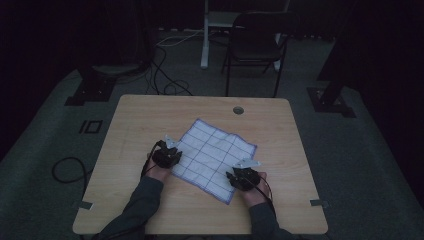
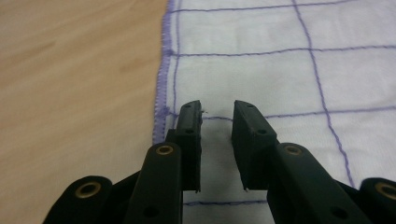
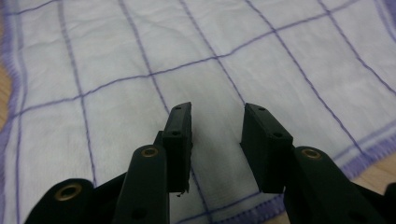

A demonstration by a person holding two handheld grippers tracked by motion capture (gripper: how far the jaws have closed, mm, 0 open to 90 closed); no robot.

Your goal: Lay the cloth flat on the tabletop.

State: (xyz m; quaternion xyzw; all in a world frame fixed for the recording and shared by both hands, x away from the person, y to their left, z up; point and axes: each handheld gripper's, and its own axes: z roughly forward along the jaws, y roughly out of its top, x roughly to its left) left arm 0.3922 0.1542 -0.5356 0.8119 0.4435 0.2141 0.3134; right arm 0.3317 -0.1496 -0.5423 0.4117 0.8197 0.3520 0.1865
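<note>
where white cloth (image 1: 214, 154) with purple lines lies flat on wood table (image 1: 130, 120), left gripper (image 2: 217, 116) sits at cloth's left edge, jaws partly open, holding nothing. right gripper (image 3: 217, 119) sits at cloth's near right edge, jaws partly open, holding nothing.

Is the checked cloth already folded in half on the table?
No. In the high view the cloth lies spread flat in a single layer on the table, all four corners out.
</note>
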